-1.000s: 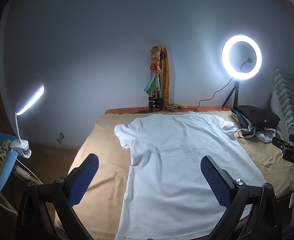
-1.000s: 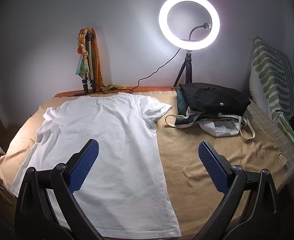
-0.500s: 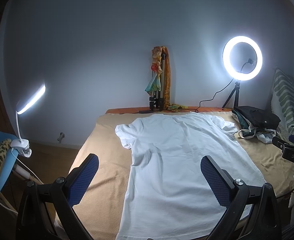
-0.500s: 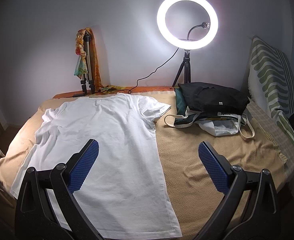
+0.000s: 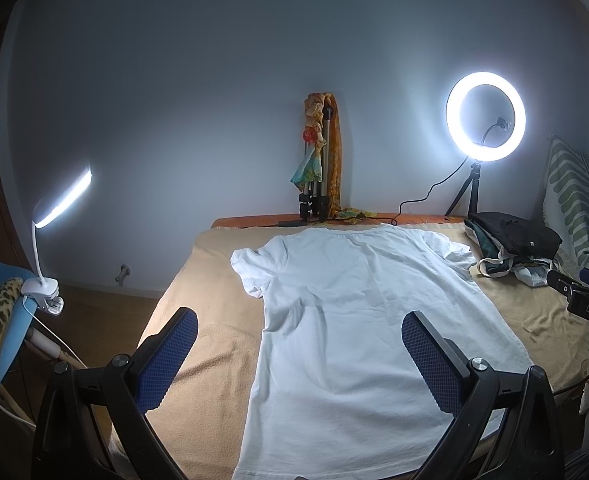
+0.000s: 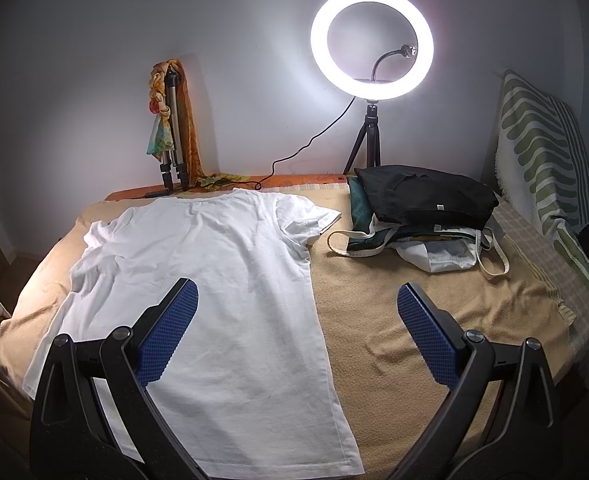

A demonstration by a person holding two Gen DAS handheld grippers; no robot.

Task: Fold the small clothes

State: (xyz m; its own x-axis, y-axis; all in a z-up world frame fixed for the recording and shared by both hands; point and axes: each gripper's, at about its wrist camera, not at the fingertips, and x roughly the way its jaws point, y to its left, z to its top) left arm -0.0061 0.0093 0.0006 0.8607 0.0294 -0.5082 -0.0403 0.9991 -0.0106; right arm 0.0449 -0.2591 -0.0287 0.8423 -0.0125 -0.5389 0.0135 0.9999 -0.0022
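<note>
Left wrist view: the left gripper (image 5: 299,322) is held above the near end of the bed, its blue-padded fingers (image 5: 165,358) spread wide with nothing between them. Right wrist view: the right gripper (image 6: 297,296) is likewise released and empty, pads well apart, raised over the near edge of the bed.

The white T-shirt (image 5: 368,320) lies spread flat on the tan blanket (image 5: 210,344), collar toward the far wall, hem toward the grippers, both short sleeves out to the sides. Neither gripper touches it. In the right wrist view the shirt (image 6: 210,280) sits under the left finger, bare blanket (image 6: 434,292) under the right finger.

Just beside the shirt's right sleeve lies a pile of bags (image 6: 422,216), a black one on top. A lit ring light (image 6: 371,43) on a small tripod stands behind the pile. A folded tripod draped with coloured cloth (image 6: 172,120) leans at the wall. A striped cushion (image 6: 542,152) stands at the right. A clip-on lamp (image 5: 60,200) is lit at the left.
</note>
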